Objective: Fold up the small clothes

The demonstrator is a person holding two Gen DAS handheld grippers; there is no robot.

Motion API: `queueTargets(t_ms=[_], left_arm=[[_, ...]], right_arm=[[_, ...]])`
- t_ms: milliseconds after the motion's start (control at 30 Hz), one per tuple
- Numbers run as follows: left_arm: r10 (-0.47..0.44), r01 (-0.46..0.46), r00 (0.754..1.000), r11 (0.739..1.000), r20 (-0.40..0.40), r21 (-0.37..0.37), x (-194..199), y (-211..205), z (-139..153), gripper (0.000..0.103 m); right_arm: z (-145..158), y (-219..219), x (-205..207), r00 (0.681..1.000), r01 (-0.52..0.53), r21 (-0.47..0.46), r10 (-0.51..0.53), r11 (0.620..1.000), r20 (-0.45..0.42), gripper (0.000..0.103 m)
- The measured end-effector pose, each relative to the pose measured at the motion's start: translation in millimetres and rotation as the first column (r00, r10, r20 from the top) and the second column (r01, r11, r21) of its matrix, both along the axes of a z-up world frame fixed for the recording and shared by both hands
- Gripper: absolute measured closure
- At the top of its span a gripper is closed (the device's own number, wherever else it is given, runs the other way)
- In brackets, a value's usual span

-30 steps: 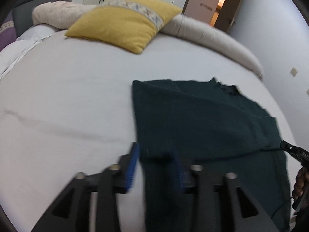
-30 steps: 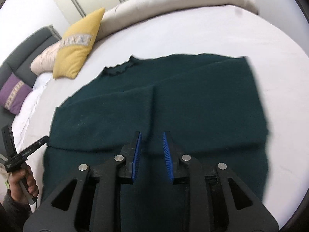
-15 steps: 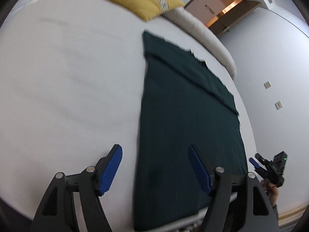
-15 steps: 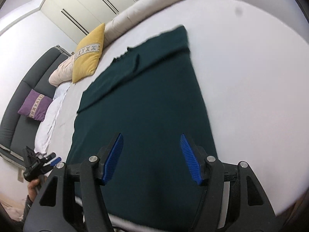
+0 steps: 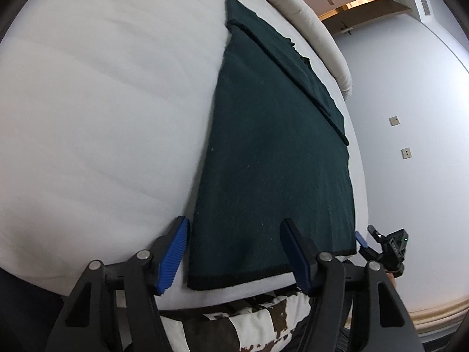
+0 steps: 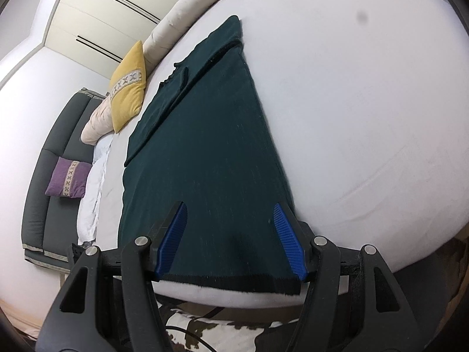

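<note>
Dark green garment (image 5: 272, 152) lies flat on the white bed (image 5: 102, 117), its black-trimmed hem (image 5: 263, 275) at the near edge and its neck end far off toward the long cream bolster (image 5: 316, 29). Judging by how it lies, the side folds look done: it is already a long narrow panel, with a strip, likely a sleeve, laid slantwise across the far end. What seems left is the lengthwise fold, hem up toward the collar.

Starting at the left side: the left gripper (image 5: 239, 252) sits over the hem's left corner, its jaws closing in from fairly wide, with the left blue pad (image 5: 173, 259) just outside the cloth's edge. The fabric lies between the pads, but neither is pressing on it, so nothing is held yet. Across to the right: the right gripper (image 6: 231, 240) is at the hem's other corner, jaws parted about halfway, again straddling cloth without pinching it.

Now the blind spots. Whether either set of pads actually touches the sheet is hard to call from these angles. The collar is small and squashed by the lens. In the left wrist view, the right gripper shows only as a dark tip at the hem's far corner. The yellow pillow (image 6: 129, 88) is cut off in the left view. Below the bed edge, a brown-and-white patterned fabric (image 5: 263, 322) peeks out; possibly the person's clothing, but I can't say.
</note>
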State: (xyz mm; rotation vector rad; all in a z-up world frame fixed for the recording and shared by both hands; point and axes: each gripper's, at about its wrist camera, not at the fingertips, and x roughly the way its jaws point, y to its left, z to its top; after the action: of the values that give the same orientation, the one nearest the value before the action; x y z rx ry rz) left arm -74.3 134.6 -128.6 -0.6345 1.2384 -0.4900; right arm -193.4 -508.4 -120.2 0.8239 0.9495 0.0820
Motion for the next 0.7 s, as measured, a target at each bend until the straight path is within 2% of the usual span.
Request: queueTargets(t_ms=[67, 133, 200, 433, 467, 700], left_arm=[[0.0, 0.0, 1.0, 1.0, -0.009, -0.01, 0, 1, -1, 0.042], [0.007, -0.007, 1.0, 1.0, -0.021, -0.019, 0, 3, -3, 0.05], [0.023, -0.024, 0.999, 0.999, -0.036, -0.025, 0, 9, -6, 0.067], [0.025, -0.026, 0.998, 0.999, -0.051, -0.027, 1, 12, -10, 0.093], [0.019, -0.021, 0.998, 0.999, -0.052, -0.026, 0, 11, -11, 0.096], [-0.012, 0.011, 0.998, 1.0, -0.056, -0.027, 0, 5, -12, 0.095]], right_arm=[[-2, -3, -3, 1.0, -0.001, 0.018, 0.001, 1.0, -0.008, 0.042], [-4, -5, -6, 1.0, -0.003, 0.026, 0.004, 1.0, -0.018, 0.045], [-2, -7, -6, 1.0, -0.007, 0.027, 0.007, 1.0, -0.022, 0.045], [4, -32, -21, 0.997, 0.055, 0.016, -0.054, 0.998, -0.05, 0.045], [2, -35, -23, 0.996, 0.061, 0.017, -0.06, 0.998, -0.064, 0.045], [-8, -36, -26, 0.994, 0.038, 0.044, -0.033, 0.998, -0.104, 0.047]])
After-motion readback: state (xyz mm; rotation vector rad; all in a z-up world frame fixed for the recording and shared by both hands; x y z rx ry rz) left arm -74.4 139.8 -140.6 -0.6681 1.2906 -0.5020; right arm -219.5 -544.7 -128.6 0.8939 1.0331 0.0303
